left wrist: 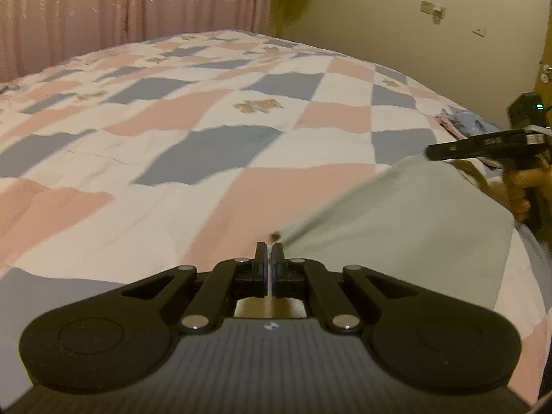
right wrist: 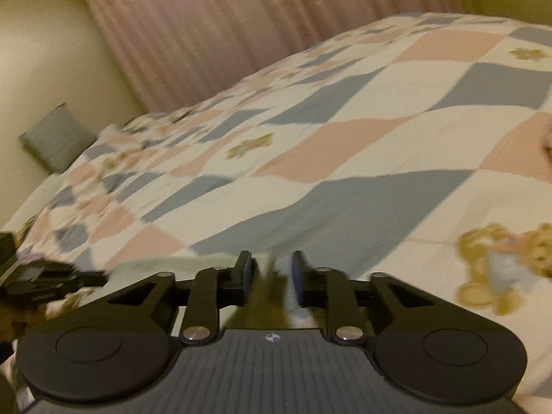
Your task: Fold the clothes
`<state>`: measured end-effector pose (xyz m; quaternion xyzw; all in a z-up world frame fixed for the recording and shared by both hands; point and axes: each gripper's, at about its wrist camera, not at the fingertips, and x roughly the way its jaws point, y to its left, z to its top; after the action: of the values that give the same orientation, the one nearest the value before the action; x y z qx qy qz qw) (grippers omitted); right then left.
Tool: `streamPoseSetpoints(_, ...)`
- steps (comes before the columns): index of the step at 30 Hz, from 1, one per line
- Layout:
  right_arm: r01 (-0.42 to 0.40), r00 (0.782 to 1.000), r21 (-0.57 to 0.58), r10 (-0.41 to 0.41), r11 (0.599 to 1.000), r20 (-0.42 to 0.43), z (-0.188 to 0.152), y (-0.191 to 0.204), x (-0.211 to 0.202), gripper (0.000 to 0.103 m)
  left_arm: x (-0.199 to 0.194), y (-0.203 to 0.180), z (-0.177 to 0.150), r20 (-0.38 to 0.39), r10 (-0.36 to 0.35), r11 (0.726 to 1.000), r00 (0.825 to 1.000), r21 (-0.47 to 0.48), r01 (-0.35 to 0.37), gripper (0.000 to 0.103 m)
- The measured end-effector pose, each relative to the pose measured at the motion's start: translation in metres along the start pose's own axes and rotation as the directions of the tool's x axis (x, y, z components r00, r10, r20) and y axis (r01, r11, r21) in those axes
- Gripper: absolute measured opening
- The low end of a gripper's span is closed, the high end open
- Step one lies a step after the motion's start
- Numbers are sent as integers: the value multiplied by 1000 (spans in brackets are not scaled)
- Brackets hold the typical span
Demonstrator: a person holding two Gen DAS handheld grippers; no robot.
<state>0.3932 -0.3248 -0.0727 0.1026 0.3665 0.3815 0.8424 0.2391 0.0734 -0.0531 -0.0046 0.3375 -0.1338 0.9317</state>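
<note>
A garment [left wrist: 396, 227] lies on the bed [left wrist: 207, 120], stretching from the left gripper [left wrist: 269, 246] rightward to the right gripper [left wrist: 431, 151]. Curtains [left wrist: 120, 3] hang beyond the bed.

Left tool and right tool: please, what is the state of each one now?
Left tool: closed, pinching the edge of the pale green garment.
Right tool: partly open, the garment's edge between its fingers; a firm grip cannot be told.

garment [right wrist: 272, 269] blurred between right tongs [right wrist: 270, 269]
</note>
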Motion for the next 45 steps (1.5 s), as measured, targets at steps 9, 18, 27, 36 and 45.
streamPoseSetpoints(9,98,994,-224,-86,970,62,-27,52,-75,27,-55,-74,-12,72,65,947,995,310,-85,31)
streamPoseSetpoints(18,131,965,-826,-263,548,-22,-123,151,-75,55,-44,-197,-87,40,52,638,998,768,-65,41)
streamPoseSetpoints(27,149,931,-978,-355,149,87,-164,168,-21,54,0,-214,-95,114,240,468,964,857,-217,25)
streamPoseSetpoints(36,191,895,-975,-427,110,127,-159,139,-5,16,4,-188,-87,95,288,459,953,860,-225,7)
streamPoseSetpoints(45,201,905,-957,-413,207,100,-155,179,-24,9,-40,-173,-93,92,276,515,957,826,-228,7)
